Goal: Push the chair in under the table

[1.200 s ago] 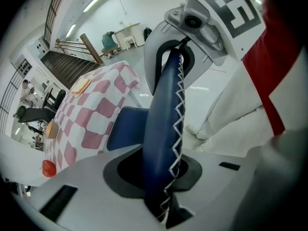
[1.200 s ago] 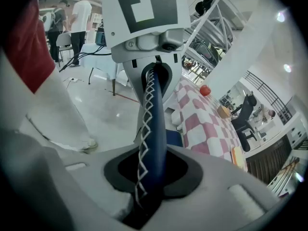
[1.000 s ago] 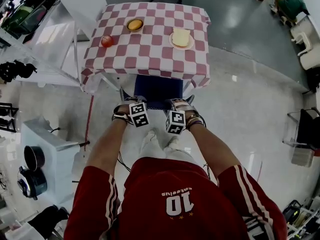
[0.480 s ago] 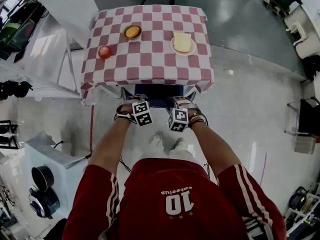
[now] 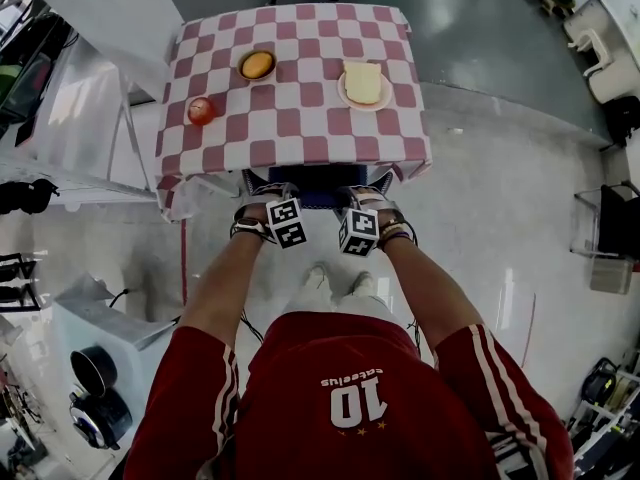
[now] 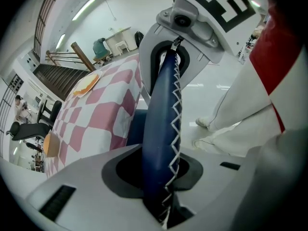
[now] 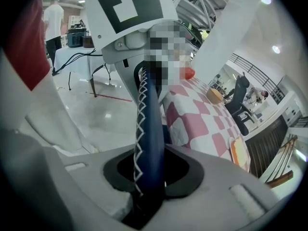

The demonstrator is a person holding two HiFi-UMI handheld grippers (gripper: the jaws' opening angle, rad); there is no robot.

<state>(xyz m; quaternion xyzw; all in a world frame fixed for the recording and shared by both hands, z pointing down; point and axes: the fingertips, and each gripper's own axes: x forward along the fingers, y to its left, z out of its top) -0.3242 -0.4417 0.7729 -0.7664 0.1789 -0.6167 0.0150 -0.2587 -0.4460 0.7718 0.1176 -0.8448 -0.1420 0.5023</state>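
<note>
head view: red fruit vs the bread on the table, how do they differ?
Look: the red fruit is round and red; the bread is pale, flat and squarish.
Place: the red fruit sits near the left edge of the checked tablecloth, the bread toward its right side.
Support: the bread lies on a round plate; what is under the red fruit is too small to tell.
Shared: both rest on top of that cloth.

Navy chair point(image 6: 161, 129) w/ wht zigzag stitch; pink/wht chk tablecloth point(image 5: 300, 118).
</note>
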